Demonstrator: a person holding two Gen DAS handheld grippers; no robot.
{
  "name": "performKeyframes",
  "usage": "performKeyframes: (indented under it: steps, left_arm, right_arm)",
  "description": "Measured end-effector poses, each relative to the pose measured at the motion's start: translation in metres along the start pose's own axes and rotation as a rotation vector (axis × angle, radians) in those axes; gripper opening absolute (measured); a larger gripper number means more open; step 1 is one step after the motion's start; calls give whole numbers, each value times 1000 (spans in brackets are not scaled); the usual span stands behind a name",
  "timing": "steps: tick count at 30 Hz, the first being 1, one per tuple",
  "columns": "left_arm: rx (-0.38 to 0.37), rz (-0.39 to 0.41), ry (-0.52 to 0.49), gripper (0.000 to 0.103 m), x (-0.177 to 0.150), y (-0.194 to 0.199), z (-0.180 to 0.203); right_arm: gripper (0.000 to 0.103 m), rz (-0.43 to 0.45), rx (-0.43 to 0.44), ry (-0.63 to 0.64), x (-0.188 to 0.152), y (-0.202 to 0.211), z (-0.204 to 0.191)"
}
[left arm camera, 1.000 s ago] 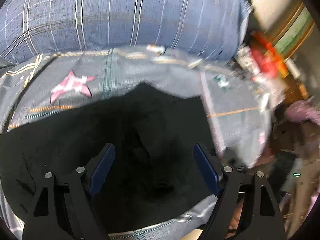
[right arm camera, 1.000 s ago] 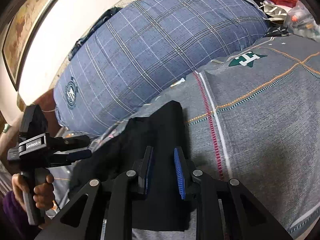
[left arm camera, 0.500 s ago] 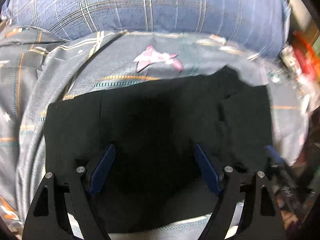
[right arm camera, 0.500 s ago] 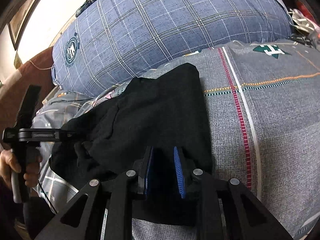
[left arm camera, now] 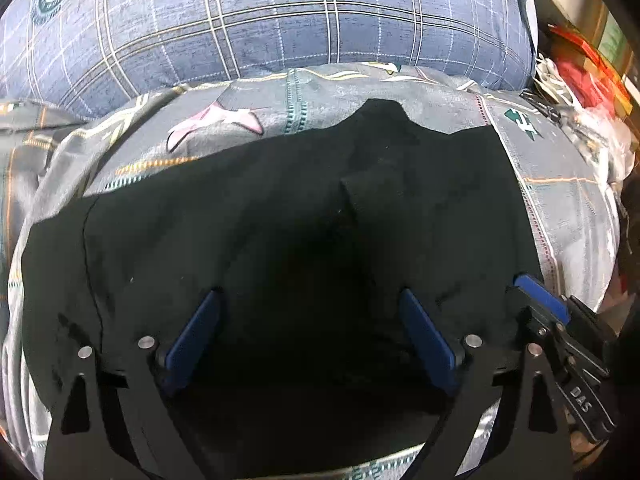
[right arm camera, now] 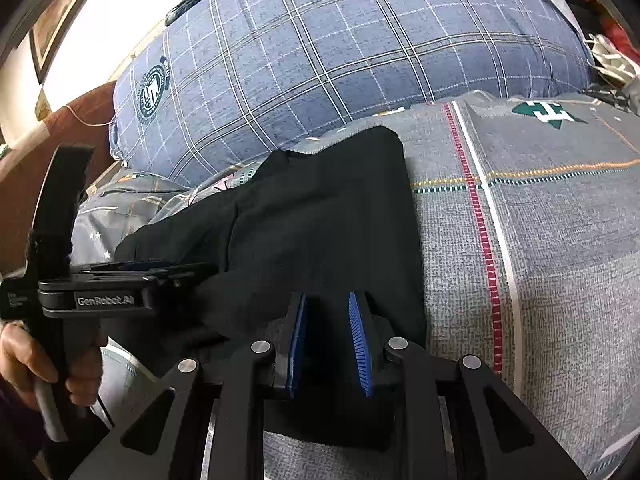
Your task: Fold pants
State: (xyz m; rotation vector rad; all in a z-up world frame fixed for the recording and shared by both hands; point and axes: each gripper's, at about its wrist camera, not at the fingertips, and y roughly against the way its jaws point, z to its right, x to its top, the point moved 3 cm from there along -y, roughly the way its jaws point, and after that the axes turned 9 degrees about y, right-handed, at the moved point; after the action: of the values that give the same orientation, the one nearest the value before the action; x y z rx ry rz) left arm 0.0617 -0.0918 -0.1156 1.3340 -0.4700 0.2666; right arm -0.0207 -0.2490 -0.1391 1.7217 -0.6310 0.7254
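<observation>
Black pants [left arm camera: 300, 200] lie folded on a grey patterned bed cover [left arm camera: 560, 184], the pillow behind them. My left gripper [left arm camera: 312, 320] hangs over their near half with its jaws opening wide; the cloth lies below the blue pads [left arm camera: 192, 332], not pressed by them. In the right wrist view the pants [right arm camera: 320, 220] stretch away from my right gripper [right arm camera: 328, 320], which is narrowly shut on their near edge, black cloth filling the gap. The left gripper [right arm camera: 200, 268] appears there side-on at the left, held by a hand [right arm camera: 16, 360]. The right gripper [left arm camera: 536, 296] sits at the pants' right edge.
A big blue plaid pillow [right arm camera: 340, 40] bounds the far side of the bed. Bags and red clutter [left arm camera: 580, 80] crowd the right beyond the bed's edge. Bare bed cover [right arm camera: 540, 240] extends to the right of the pants.
The left gripper swung over the pants, sank toward them and widened its jaws. The right gripper rolled level, keeping its narrow grip, and now shows at the left view's right edge.
</observation>
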Motion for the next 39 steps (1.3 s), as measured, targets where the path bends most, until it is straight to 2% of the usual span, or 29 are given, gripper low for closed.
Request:
performKeyframes:
  steps: [3, 6, 10, 13, 14, 15, 16, 17, 19, 21, 24, 25, 26, 31, 33, 35, 39]
  left_arm:
    - [3, 41, 43, 93, 0, 16, -15]
    - [27, 164, 135, 93, -12, 45, -51]
    - [152, 411, 374, 93, -58, 89, -128]
    - [241, 531, 463, 95, -97, 101, -164]
    - [277, 542, 489, 95, -105, 100, -173]
    - [290, 516, 545, 95, -106, 97, -183]
    - [243, 480, 613, 95, -101, 92, -193]
    - [202, 473, 646, 95, -98, 89, -197]
    - [191, 488, 659, 95, -93, 88, -197]
    - [169, 466, 629, 95, -87, 79, -190]
    - [86, 397, 594, 95, -82, 65, -183]
    - [73, 375, 593, 95, -83, 64, -180]
    - [56, 356, 603, 95, -82, 61, -181]
    - [12, 358, 658, 95, -73, 54, -191]
    - [18, 379, 661, 95, -72, 55, -192]
    - [15, 363, 671, 95, -71, 51, -191]
    - [0, 368, 661, 95, -74, 53, -191]
  right_arm:
    - [24, 6, -14, 25, 0, 0, -3]
    - [27, 12, -18, 37, 0, -1, -4]
    - [32, 30, -33, 83, -2, 0, -11]
    - [32, 21, -70, 112, -2, 1, -18]
    - [33, 12, -81, 107, 0, 3, -20]
    - [34, 10, -83, 96, 2, 6, -23]
    - [34, 31, -62, 91, 6, 12, -29]
    - [34, 62, -41, 111, 9, 18, -38]
    - [35, 93, -17, 221, 22, 24, -72]
    - [34, 49, 19, 322, 38, 15, -110]
    - [40, -22, 131, 348, 71, -9, -158]
    - [43, -43, 167, 352, 84, -20, -173]
    - [53, -78, 197, 361, 96, -33, -189]
    - [57, -294, 268, 386, 129, -97, -253]
    - [58, -384, 225, 432, 132, -121, -273]
    - [59, -441, 194, 453, 136, -142, -288]
    - [59, -563, 112, 460, 131, -179, -300]
